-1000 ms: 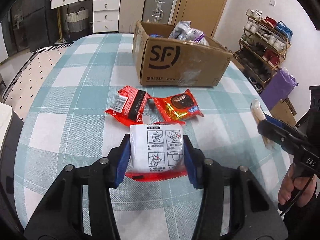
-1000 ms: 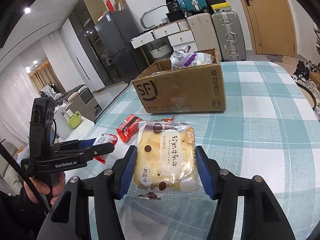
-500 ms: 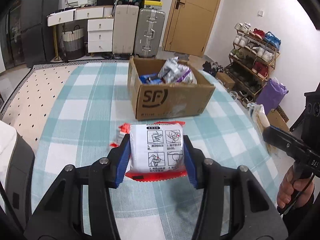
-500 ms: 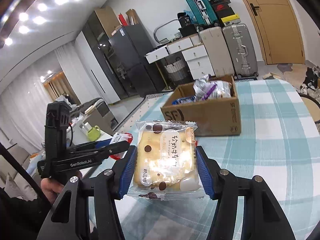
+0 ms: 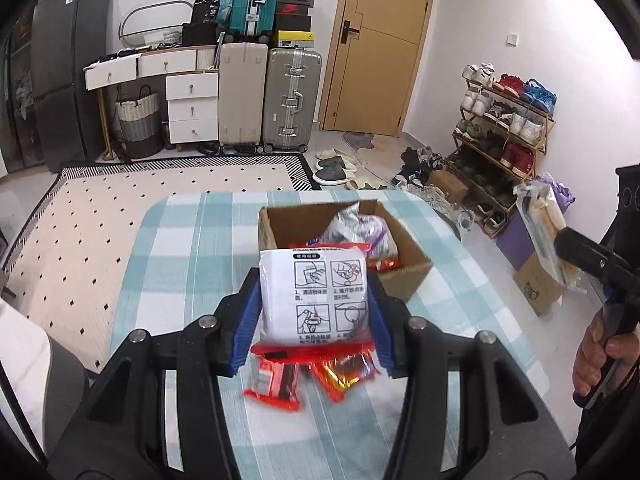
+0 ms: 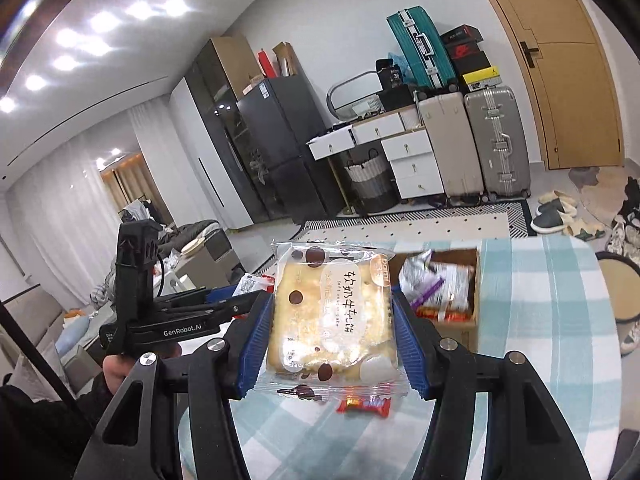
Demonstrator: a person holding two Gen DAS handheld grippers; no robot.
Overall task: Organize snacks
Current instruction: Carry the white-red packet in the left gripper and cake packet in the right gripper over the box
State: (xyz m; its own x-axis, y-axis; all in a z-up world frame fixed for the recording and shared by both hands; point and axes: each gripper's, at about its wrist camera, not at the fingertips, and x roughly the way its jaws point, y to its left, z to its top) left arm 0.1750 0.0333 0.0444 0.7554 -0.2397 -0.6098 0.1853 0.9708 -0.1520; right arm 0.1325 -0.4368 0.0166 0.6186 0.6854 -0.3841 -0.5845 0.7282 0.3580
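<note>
My left gripper is shut on a white-and-red snack packet and holds it high above the table, in front of the open cardboard box. My right gripper is shut on a clear-wrapped yellow cracker pack, also held high. The box with several snack bags lies below and right of it. Two red snack packets lie on the checked tablecloth under my left gripper. The right gripper shows at the right of the left wrist view, and the left gripper at the left of the right wrist view.
The table has a teal-and-white checked cloth with rounded far corners. A small red candy lies on it below the cracker pack. Beyond the table are suitcases, white drawers, a shoe rack and a stool.
Both grippers have risen well above the table with their packets still held. The box and the loose red packets now appear lower and smaller in both views.
</note>
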